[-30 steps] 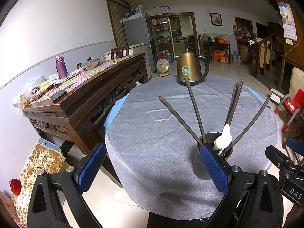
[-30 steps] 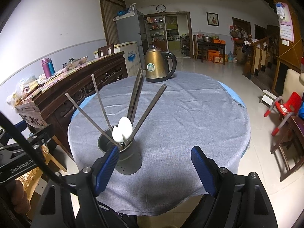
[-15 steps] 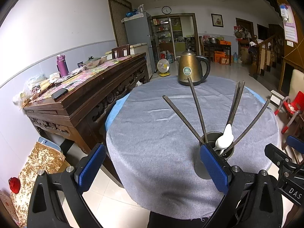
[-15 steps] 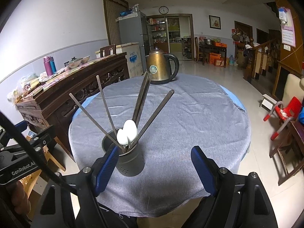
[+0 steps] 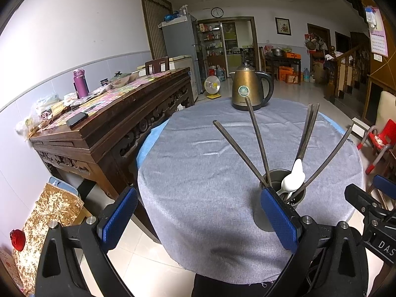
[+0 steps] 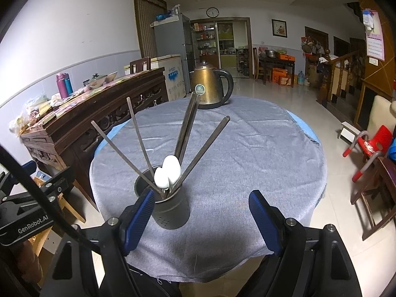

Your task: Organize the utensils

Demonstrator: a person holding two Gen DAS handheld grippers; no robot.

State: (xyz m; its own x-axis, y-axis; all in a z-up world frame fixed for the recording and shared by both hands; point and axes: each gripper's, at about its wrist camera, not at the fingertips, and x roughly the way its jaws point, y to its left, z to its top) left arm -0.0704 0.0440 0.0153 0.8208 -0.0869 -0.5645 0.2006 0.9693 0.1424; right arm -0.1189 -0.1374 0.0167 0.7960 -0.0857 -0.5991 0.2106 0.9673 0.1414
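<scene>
With both my left gripper (image 5: 198, 217) and right gripper (image 6: 200, 217) spread wide and empty, the holder (image 6: 170, 210) near the table's (image 6: 272, 153) front edge looks tippy, its chopsticks (image 6: 188, 126) stiff and slick, best pinched mid-shaft.

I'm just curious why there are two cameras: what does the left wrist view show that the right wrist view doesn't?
Only the left wrist view shows a small fan on the floor and a red bundle low at the left edge. Only the right wrist view shows a blue bottle beside the purple one. Both show the round table, the kettle, the utensil cup holding chopsticks and white spoons, and the other hand-held gripper at an edge.
</scene>
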